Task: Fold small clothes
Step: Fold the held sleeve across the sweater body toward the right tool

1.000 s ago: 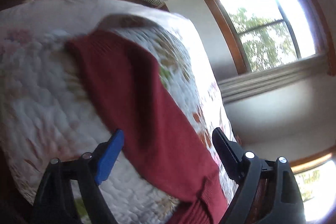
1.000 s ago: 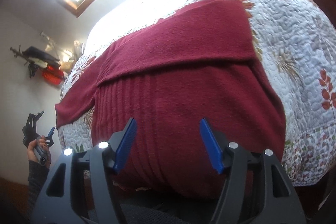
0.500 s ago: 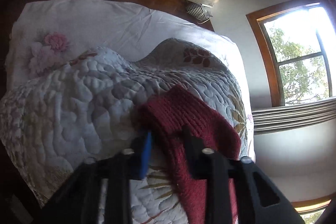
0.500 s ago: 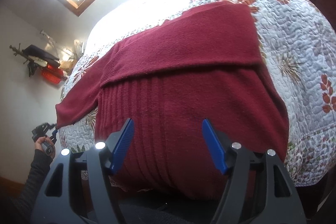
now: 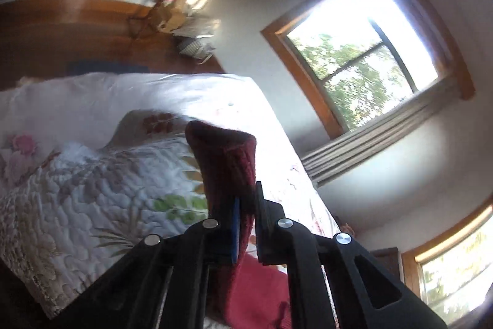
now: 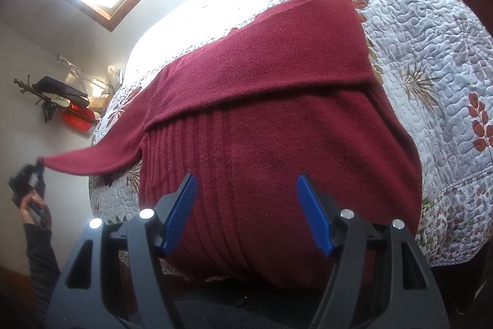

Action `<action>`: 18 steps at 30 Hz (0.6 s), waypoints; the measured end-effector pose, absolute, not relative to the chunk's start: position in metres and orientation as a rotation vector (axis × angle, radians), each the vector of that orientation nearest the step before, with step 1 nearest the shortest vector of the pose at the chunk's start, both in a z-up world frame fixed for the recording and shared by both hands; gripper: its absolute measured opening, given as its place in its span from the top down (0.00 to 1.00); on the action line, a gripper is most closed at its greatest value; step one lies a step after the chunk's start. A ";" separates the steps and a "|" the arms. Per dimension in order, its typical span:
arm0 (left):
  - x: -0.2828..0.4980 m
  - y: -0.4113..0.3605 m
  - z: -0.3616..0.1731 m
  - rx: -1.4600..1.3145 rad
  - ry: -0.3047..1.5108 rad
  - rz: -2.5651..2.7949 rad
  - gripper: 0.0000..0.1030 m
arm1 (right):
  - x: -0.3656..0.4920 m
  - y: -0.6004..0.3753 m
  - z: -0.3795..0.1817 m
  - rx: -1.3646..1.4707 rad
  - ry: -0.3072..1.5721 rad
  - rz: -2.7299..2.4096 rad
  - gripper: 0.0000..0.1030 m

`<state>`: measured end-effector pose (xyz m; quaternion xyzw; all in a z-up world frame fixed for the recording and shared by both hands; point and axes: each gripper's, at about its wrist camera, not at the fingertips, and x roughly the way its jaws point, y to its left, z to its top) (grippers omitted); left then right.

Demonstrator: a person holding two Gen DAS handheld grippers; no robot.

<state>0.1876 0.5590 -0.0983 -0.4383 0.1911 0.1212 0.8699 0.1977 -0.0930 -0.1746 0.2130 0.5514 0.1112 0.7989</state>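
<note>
Since half a second ago the left tongs (image 5: 245,218) have lifted the sleeve cuff (image 5: 226,156) they clamp off the quilt (image 6: 431,57). The sweater (image 6: 277,119) lies on the bed, hem over its near edge. The right tongs (image 6: 246,211) hover open. Sleeve fold underway; next, carry it across the body, with free room above.
</note>
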 end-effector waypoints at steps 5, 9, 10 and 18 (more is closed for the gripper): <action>0.234 0.475 -0.033 -0.739 0.382 0.049 0.93 | 0.194 -0.095 -0.174 0.465 1.169 0.258 0.35; 0.273 0.401 -0.015 -0.621 0.431 -0.078 0.93 | 0.189 -0.110 -0.173 0.499 1.146 0.241 0.35; 0.283 0.380 -0.017 -0.596 0.451 -0.111 0.93 | 0.187 -0.114 -0.173 0.507 1.141 0.233 0.35; 0.339 0.248 -0.064 -0.412 0.638 -0.286 0.93 | 0.172 -0.157 -0.176 0.578 1.117 0.136 0.34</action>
